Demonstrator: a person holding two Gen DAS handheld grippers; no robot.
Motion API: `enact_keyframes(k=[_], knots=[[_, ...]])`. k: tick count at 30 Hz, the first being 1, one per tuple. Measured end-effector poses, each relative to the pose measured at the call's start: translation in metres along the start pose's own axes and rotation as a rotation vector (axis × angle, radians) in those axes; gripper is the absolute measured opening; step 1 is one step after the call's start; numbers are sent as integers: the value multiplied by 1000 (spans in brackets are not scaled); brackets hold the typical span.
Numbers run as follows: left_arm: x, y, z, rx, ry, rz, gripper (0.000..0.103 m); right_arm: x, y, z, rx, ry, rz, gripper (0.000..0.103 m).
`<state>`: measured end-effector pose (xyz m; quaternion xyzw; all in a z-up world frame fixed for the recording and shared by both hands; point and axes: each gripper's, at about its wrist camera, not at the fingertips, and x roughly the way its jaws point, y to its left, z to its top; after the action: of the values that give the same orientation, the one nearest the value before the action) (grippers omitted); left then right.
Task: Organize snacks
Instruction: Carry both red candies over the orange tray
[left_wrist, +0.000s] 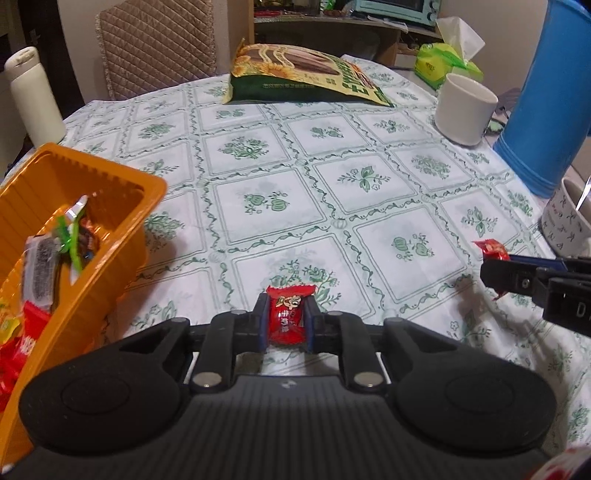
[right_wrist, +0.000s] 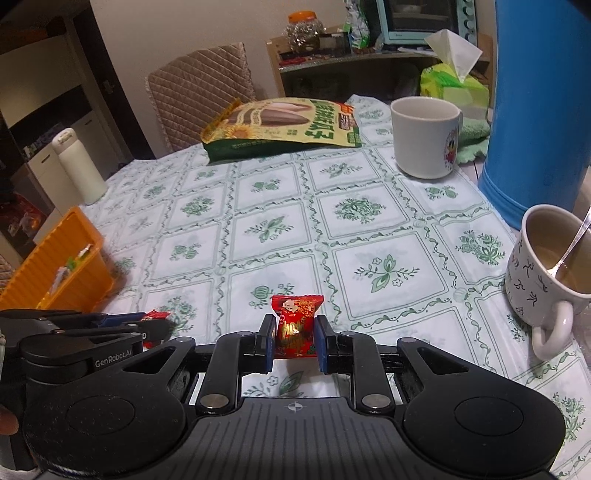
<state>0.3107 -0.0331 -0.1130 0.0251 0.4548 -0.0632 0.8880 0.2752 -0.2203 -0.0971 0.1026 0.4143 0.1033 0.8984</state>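
My left gripper is shut on a red wrapped candy, held just above the tablecloth to the right of the orange snack tray. The tray holds several wrapped snacks. My right gripper is shut on a red and gold wrapped candy above the tablecloth. In the left wrist view the right gripper enters from the right with its candy. In the right wrist view the left gripper sits at the left, near the orange tray.
A sunflower seed bag lies at the far side of the table. A white mug, a patterned cup with a spoon, a blue container, a tissue pack and a white bottle stand around the edges.
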Motion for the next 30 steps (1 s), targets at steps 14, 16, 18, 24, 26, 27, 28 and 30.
enact_keyframes(k=[14,16,18,24,26,27,28,30], knots=[[-78,15,-22,-59,-80,13,16,-39,27,-8,-56,-36,70,22],[-91,21,-28,-74,-89,21,16,-44,34,-9,-70,-40,87,22],[-104,28,-35,-91,-97,31,16,-48,42,-10,-85,-41,107,22],[-139,54,-59,-144,-113,70,16,-54,72,-14,-127,-21,180,22],[-150,65,-66,-167,-115,86,16,-54,83,-15,-143,-10,208,22],[-155,71,-69,-180,-119,96,16,-53,88,-15,-151,-5,223,22],[-159,76,-72,-191,-122,107,16,-53,94,-16,-161,0,238,22],[-168,89,-77,-216,-127,130,16,-50,107,-16,-183,8,265,22]])
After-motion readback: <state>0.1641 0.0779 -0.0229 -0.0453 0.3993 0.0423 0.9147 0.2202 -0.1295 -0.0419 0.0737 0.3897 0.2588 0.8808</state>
